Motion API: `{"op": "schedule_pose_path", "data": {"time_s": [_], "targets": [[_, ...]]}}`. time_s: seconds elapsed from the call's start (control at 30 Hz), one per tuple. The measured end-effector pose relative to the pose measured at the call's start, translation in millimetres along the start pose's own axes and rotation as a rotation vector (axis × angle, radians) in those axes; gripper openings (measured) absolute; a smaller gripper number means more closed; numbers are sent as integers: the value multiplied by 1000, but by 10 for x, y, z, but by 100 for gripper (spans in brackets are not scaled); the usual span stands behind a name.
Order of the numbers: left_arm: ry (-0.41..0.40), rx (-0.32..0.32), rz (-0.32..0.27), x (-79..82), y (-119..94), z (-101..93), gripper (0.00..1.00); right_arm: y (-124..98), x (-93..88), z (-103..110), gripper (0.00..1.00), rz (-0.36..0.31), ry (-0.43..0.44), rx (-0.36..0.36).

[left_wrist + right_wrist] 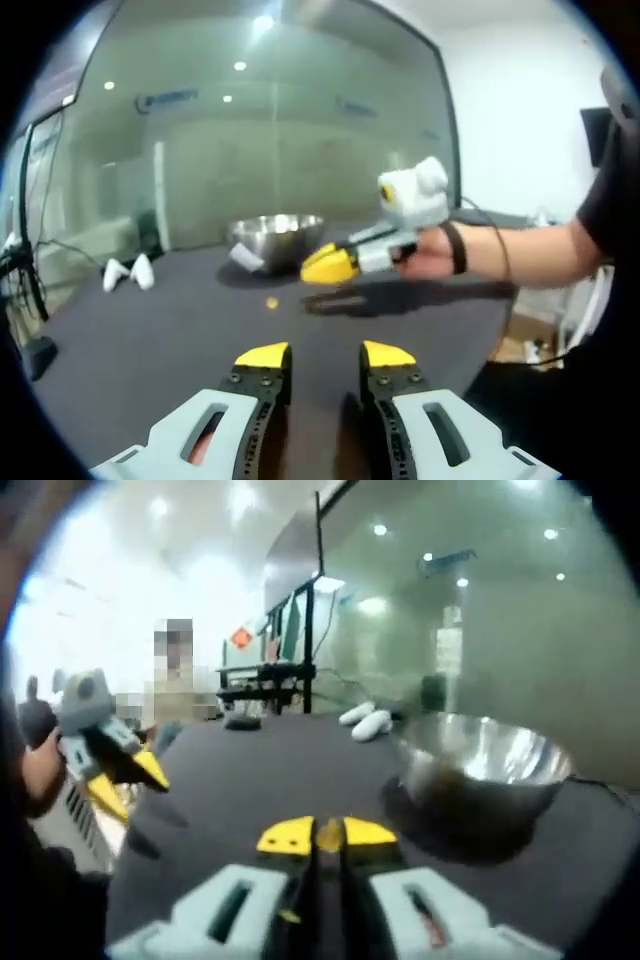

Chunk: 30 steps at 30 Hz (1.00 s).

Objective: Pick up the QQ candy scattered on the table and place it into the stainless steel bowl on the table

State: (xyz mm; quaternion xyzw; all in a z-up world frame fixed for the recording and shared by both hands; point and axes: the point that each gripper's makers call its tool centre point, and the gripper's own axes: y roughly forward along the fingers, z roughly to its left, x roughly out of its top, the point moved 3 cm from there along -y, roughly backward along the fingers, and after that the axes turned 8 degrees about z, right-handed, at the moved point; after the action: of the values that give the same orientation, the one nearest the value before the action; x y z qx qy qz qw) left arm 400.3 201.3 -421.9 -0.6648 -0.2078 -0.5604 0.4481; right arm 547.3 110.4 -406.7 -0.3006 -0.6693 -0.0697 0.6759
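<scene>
In the left gripper view, the left gripper point(326, 357) is hovering low over the dark table point(150, 330) with its two yellow-tipped jaws standing apart and nothing between them. Ahead of the left fingertip point(263, 355), a little further on the table, one small orange QQ candy point(271, 302) is lying alone. Beyond the candy, the stainless steel bowl point(275, 238) is standing on the table, and just beside its right side the right gripper point(330, 264) is hanging in a person's hand point(428, 252), its tips pointing toward the bowl. In the right gripper view, the right gripper point(329, 835) is holding its jaws closed together, and a small yellowish piece, probably a candy point(329, 832), is sitting pinched between the tips. The bowl point(485, 763) is standing ahead and to the right of these fingertips, near them. Far to the left of them, the left gripper point(125, 777) is showing with its jaws spread apart. Two white objects point(366, 720) are lying on the table beyond the bowl.
</scene>
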Motion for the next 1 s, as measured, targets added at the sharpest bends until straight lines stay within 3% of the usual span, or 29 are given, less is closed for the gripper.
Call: {"op": "schedule_pose_path", "data": {"time_s": [0.23,0.37,0.43,0.57,0.63,0.8,0.87,0.9,0.93,1.0], "targets": [[5,-7,-6,24,11,-37,29,-70,348,-333,10,-90,-26,-147],[8,-9,0,11,2,-48,29,-44,505,-534,10,-94,-37,-231],[5,-6,0,5,-2,-48,29,-2,554,-620,10,-88,-29,-241],[5,-8,-4,11,-13,-63,29,77,716,-988,10,-98,3,-300],[7,-7,-3,11,-18,-58,29,107,777,-1065,10,-127,58,-294],[5,-5,-2,15,-19,-44,29,201,824,-1174,11,-125,83,-304],[11,-8,-1,25,-19,-48,29,192,799,-1161,18,-121,90,-306],[13,-8,-2,32,-22,-48,29,213,797,-1113,26,-151,117,-262],[13,-9,-5,42,-28,-46,29,234,750,-1063,28,-135,144,-227],[13,-8,-7,49,-35,-35,29,253,670,-1081,28,-101,118,-249]]}}
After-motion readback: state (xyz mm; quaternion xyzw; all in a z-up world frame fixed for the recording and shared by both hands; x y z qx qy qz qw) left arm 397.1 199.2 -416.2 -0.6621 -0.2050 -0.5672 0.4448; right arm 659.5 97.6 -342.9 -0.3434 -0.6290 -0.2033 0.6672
